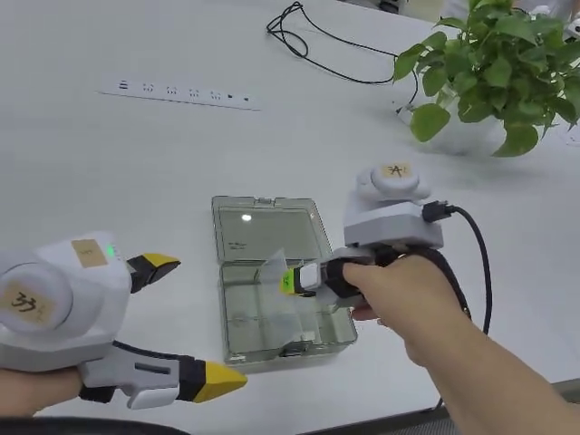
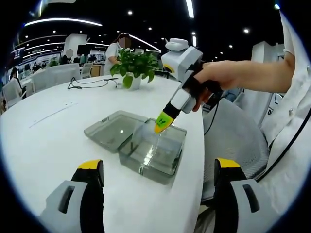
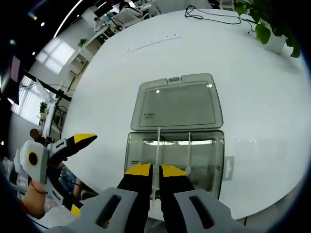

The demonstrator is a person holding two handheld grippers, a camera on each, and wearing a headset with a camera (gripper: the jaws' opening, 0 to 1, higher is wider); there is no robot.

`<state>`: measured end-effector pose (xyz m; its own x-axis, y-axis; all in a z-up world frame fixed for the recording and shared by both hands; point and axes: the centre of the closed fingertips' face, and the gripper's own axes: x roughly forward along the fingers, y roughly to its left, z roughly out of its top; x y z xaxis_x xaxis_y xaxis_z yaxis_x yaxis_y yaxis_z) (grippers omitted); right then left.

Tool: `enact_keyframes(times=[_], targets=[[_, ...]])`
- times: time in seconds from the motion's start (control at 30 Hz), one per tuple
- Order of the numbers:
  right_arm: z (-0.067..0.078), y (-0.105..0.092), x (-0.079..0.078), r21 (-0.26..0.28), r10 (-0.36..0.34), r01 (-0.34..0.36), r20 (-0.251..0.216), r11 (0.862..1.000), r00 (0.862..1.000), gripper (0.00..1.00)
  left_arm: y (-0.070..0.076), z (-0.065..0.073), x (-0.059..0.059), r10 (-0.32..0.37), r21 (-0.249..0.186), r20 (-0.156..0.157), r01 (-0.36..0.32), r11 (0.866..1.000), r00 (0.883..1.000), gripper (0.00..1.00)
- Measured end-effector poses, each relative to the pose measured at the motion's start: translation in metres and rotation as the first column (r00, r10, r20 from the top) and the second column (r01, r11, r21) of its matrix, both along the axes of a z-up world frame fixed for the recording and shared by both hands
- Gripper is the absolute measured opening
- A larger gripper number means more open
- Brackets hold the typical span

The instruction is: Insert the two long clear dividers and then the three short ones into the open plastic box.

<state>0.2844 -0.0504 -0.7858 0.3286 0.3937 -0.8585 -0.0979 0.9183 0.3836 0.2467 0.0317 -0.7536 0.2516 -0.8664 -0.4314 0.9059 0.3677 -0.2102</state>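
The open clear plastic box [image 1: 237, 313] lies mid-table with its lid [image 1: 263, 227] flat behind it. My right gripper [image 1: 290, 281] hovers over the box's right half, shut on a long clear divider [image 1: 275, 265]. In the right gripper view the jaws [image 3: 155, 170] pinch that divider [image 3: 157, 143], which runs front to back inside the box [image 3: 175, 137]. A second clear divider [image 3: 188, 148] stands parallel to its right. My left gripper [image 1: 192, 322] is open and holds nothing, left of the box. Its own view has the box [image 2: 153, 150] ahead and the right gripper [image 2: 163, 122] above it.
A white power strip [image 1: 181, 92] lies at the back left, with a black cable [image 1: 335, 45] and a potted plant [image 1: 494, 63] at the back right. Faint clear pieces [image 3: 255, 145] lie on the table right of the box. The table's near edge is just below the box.
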Motion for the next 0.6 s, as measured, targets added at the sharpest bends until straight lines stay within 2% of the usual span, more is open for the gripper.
enact_keyframes(times=[0.33, 0.6], targets=[[-0.0013, -0.0005, 0.0015, -0.022, 0.016, -0.016, 0.009, 1.0, 1.0, 0.06, -0.0006, -0.002, 0.0002, -0.003, 0.005, -0.002, 0.003, 1.0, 1.0, 0.96], [-0.001, 0.0023, 0.0008, -0.065, 0.056, -0.055, 0.028, 0.996, 0.998, 0.06, 0.0002, -0.0024, 0.0007, 0.0, 0.004, -0.007, 0.0, 1.0, 1.0, 0.96]])
